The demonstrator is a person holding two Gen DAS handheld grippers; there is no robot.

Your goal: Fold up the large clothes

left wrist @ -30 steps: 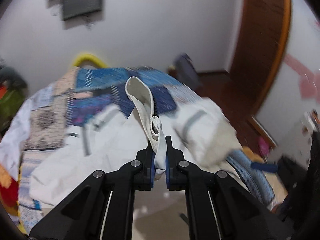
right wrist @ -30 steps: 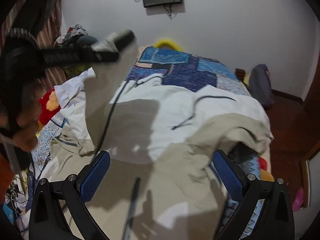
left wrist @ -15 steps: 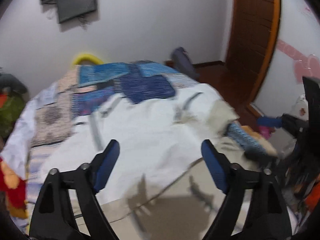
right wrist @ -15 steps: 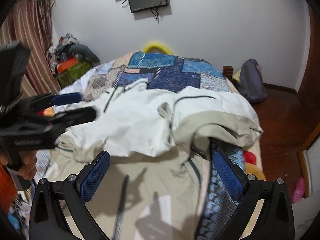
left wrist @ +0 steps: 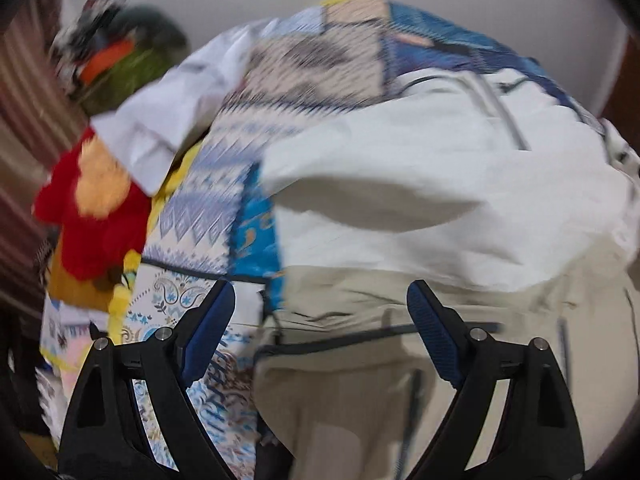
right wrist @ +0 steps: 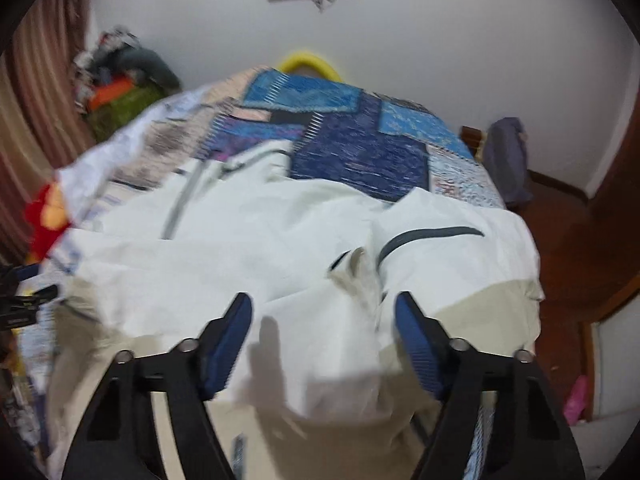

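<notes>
A large white and beige jacket (left wrist: 420,184) with dark zips lies spread over the patchwork quilt (left wrist: 320,64) of a bed. My left gripper (left wrist: 320,292) hovers over the jacket's left beige hem, near the quilt's edge. Its jaws are opening and its pads touch nothing. In the right wrist view the jacket (right wrist: 280,248) fills the middle. My right gripper (right wrist: 323,300) points down at a raised fold of white and beige cloth. Its jaws are closing with that fold between them, and the pads stand apart from the cloth. The left gripper (right wrist: 24,304) shows dimly at the left edge.
A red and yellow plush toy (left wrist: 92,208) and a white cloth (left wrist: 160,120) lie at the bed's left side. Clothes are piled (right wrist: 120,80) by the striped curtain. A dark bag (right wrist: 508,156) stands on the wooden floor (right wrist: 560,220) to the right.
My left gripper let go of the white fold, opened wide and swung down to the jacket's left side. My right gripper moved in over the jacket and its jaws narrowed.
</notes>
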